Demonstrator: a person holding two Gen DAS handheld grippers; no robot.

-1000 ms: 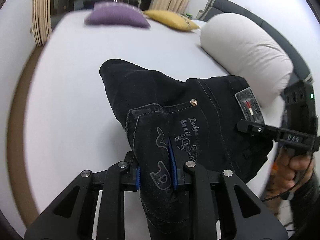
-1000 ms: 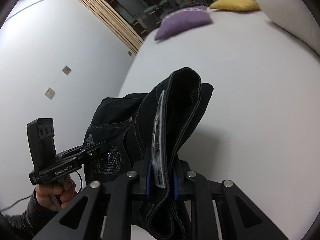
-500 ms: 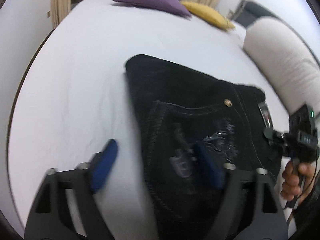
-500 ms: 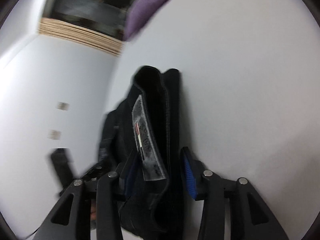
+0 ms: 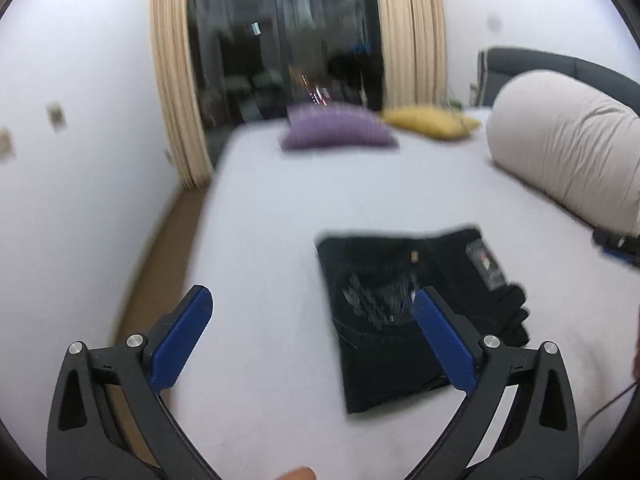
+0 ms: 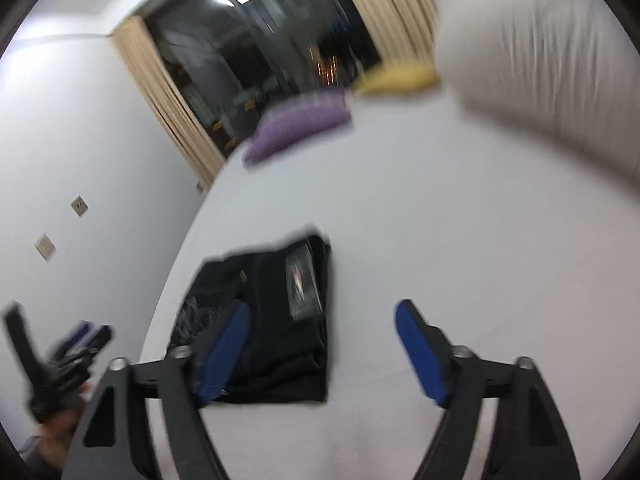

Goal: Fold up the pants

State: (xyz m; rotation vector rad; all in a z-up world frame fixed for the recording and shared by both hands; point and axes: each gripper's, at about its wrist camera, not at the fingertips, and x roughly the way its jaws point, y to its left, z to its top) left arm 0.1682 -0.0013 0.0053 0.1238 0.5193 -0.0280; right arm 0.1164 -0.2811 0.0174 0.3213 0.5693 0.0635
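A purple cushion [image 5: 338,133] and a yellow cushion [image 5: 430,122] lie on a white bed [image 5: 260,240] beside a rolled cream duvet [image 5: 568,160], before beige curtains [image 5: 176,80].

Each camera sits behind its claw, angled down across the bed [image 5: 280,208], near the folded pants [image 5: 400,320]; both views share pants and far pillows [image 6: 300,124].
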